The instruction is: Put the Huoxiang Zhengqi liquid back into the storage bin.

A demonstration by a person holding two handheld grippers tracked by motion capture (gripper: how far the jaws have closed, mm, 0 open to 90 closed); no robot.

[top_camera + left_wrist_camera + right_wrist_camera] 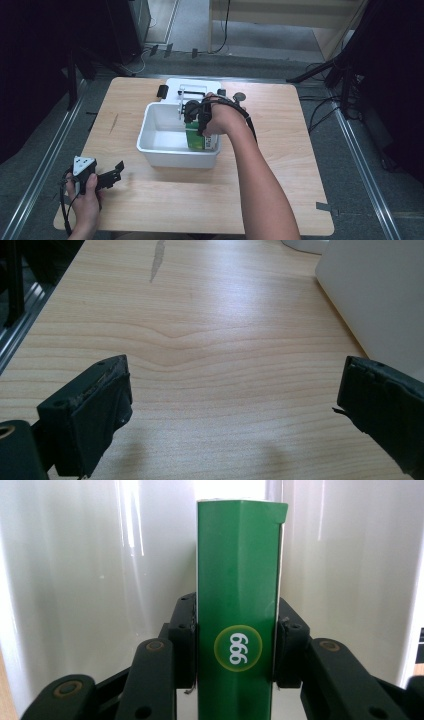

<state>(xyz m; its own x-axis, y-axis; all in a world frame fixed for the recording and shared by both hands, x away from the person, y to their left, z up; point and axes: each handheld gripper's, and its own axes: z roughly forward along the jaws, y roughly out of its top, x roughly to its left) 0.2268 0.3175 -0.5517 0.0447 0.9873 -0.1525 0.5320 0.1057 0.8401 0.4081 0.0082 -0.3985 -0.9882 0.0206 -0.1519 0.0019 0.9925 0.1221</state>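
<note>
Green carton [237,625] clamped in right tool [235,645] inside white tub [150,150], left tool [230,405] wide open, empty, over bare wooden table [200,315].

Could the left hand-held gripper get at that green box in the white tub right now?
Probably not easily: the left hand-held gripper sits open outside the white tub, whose wall intervenes, and the right hand-held gripper already clamps the green box.

A light wooden table [280,200] with rounded corners stands on a grey floor [360,165]. Metal rails [30,185] run along the floor on both sides. Black stands [345,65] and loose cables [320,112] sit at the dark edges. Behind, pale wooden furniture [300,15] catches soft light.
</note>
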